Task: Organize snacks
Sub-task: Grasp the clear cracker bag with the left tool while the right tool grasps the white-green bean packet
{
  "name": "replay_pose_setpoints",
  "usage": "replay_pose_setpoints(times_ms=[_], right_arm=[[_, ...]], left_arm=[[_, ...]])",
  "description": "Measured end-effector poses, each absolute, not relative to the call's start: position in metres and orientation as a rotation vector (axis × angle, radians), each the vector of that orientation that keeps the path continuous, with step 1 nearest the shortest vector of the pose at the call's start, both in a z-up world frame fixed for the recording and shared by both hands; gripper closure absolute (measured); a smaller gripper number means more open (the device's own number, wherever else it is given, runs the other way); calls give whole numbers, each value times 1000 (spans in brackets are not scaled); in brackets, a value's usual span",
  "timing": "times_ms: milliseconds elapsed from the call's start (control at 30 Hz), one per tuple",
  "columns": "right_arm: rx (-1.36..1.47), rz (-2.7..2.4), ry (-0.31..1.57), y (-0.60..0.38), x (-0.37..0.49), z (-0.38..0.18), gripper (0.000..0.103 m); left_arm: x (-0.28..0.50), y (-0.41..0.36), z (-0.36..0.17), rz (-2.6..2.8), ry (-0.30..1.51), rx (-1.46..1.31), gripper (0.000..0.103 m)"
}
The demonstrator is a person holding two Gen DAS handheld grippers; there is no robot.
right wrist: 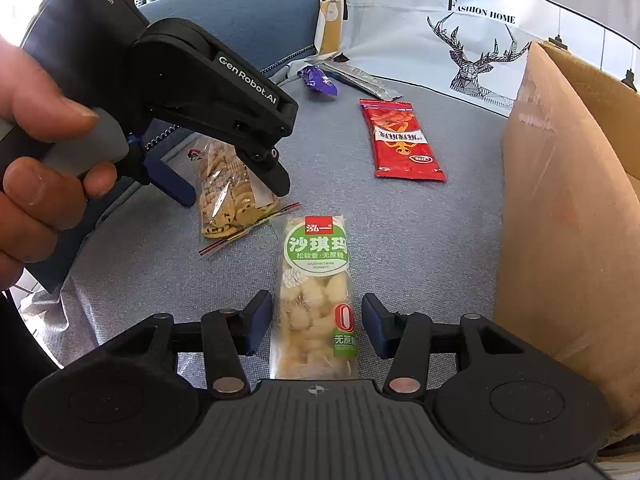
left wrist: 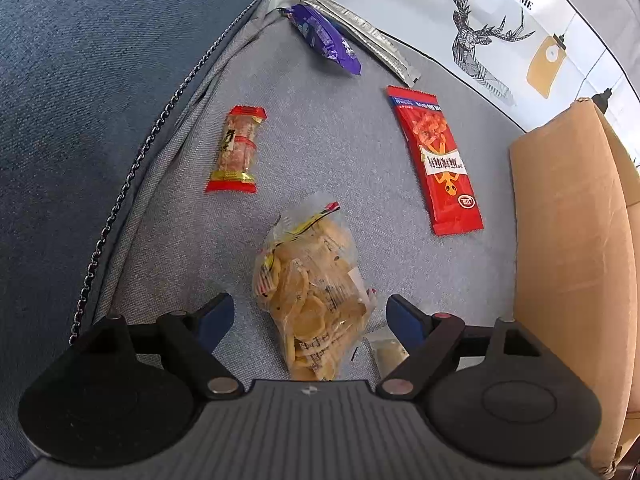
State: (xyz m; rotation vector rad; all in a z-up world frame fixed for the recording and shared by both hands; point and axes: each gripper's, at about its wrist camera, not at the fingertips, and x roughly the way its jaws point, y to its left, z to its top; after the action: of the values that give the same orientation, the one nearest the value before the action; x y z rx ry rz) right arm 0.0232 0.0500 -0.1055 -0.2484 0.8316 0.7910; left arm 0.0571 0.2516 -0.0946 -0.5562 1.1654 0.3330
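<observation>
A clear bag of round yellow crackers (left wrist: 312, 292) lies on the grey seat cushion (left wrist: 340, 152) between the spread fingers of my left gripper (left wrist: 310, 312), which is open and not touching it. The right wrist view shows the same left gripper (right wrist: 230, 192) straddling the cracker bag (right wrist: 228, 204), held by a hand (right wrist: 36, 152). A clear pack of pale sachima with a green label (right wrist: 314, 296) lies flat between the fingers of my right gripper (right wrist: 316, 308). A narrow gap shows at each pad, so that gripper is open too.
A tall cardboard box (left wrist: 572, 240) (right wrist: 560, 220) stands at the right. On the cushion lie a red packet (left wrist: 436, 164), a small red-ended snack (left wrist: 236, 150), a purple packet (left wrist: 324, 36) and a long silver stick pack (left wrist: 372, 38). A deer-print pillow (left wrist: 480, 36) is behind, blue upholstery (left wrist: 80, 80) to the left.
</observation>
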Motion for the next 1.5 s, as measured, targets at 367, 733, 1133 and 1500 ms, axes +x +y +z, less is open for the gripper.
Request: replay_pose_setpoints(times_ms=[367, 733, 1133, 1500], right_arm=[[-261, 790, 838, 50, 23, -108, 57], [-246, 718, 809, 42, 28, -105, 65], [-255, 720, 831, 44, 29, -108, 65], [-237, 713, 739, 37, 23, -95, 65]], left_arm=[[62, 244, -97, 320, 1178, -525, 16], [64, 239, -98, 313, 1184, -498, 16], [67, 233, -97, 310, 1179, -442, 33], [64, 234, -84, 317, 1101, -448, 45]])
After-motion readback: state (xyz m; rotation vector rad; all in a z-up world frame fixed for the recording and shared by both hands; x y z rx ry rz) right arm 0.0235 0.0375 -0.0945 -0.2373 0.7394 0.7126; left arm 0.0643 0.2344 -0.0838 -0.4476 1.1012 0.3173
